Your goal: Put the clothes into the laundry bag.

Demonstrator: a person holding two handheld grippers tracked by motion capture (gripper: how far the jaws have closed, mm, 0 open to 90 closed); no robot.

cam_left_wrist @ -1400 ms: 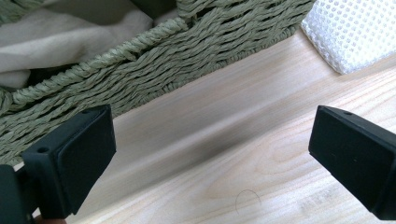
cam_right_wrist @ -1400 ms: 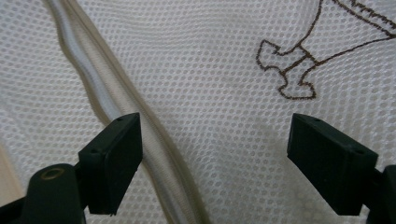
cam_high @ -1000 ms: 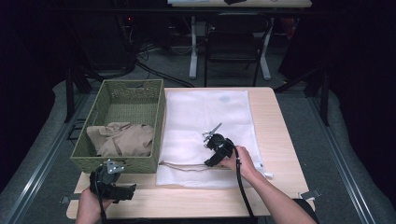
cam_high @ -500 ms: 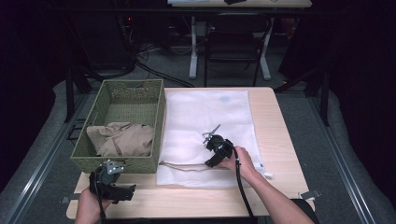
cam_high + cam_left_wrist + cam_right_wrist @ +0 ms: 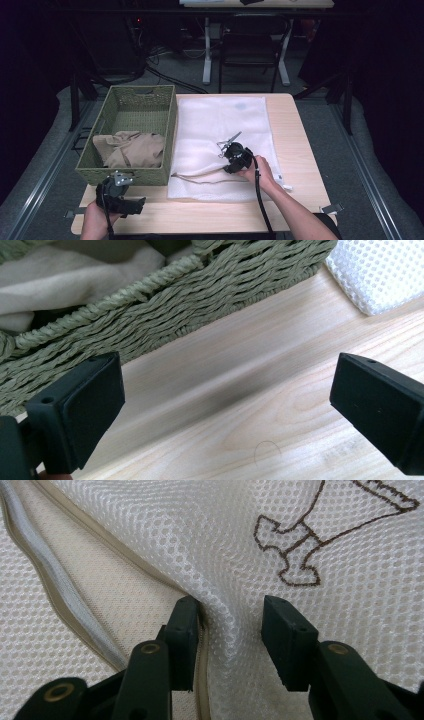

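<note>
Right gripper view: the right gripper [image 5: 227, 630] has been closing on a fold of white net bag [image 5: 220, 570] — one pad touches. The left gripper [image 5: 225, 405] hangs wide apart above the wooden bench [image 5: 240, 390].

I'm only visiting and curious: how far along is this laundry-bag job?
Early on. Done: the mesh bag lies flat on the table. In hand: the right gripper has just been closing over a raised fold of mesh at the opening. Left: the cloth is in the basket; the left gripper waits open.
</note>
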